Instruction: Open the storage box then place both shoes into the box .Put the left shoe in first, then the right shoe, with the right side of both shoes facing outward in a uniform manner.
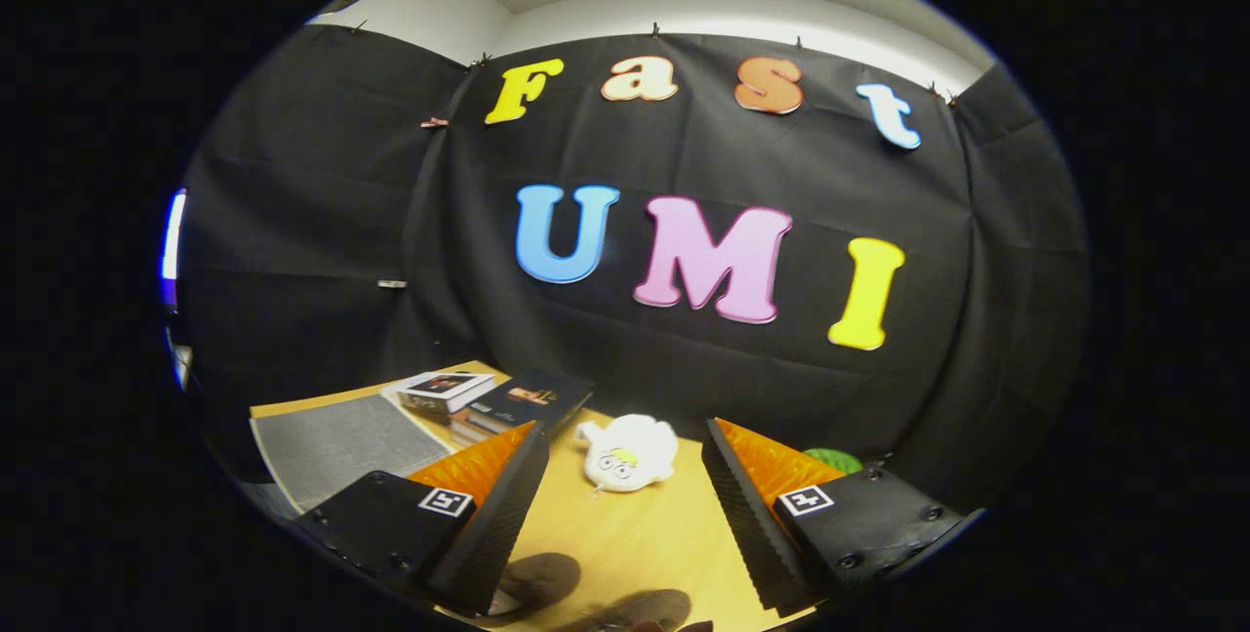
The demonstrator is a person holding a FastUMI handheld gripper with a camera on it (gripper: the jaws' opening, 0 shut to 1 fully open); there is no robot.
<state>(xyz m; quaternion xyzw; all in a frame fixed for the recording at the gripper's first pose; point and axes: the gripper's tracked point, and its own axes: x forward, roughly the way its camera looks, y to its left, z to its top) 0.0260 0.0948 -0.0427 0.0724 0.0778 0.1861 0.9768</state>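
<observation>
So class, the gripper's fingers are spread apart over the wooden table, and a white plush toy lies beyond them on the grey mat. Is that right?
Not quite. In the gripper view the white plush toy lies on the bare wooden table, not on the grey mat, which is off beside the books. The gripper is indeed open.

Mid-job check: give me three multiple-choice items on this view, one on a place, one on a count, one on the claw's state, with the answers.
1. Where is the white plush toy?
A. On the wooden table, beyond the fingertips
B. On top of the books
C. Pinched in the claw

2. How many dark shoe toes show low between the fingers?
A. None
B. Two
C. Four

3. What state is the claw in?
A. Shut on the toy
B. Shut on a book
C. Open, holding nothing

Answers: 1 A, the toy lies on bare tabletop past the fingertips, right of the stack of books. 2 B, two rounded dark toes sit side by side. 3 C, the fingers stand wide apart with only table between them.
</observation>
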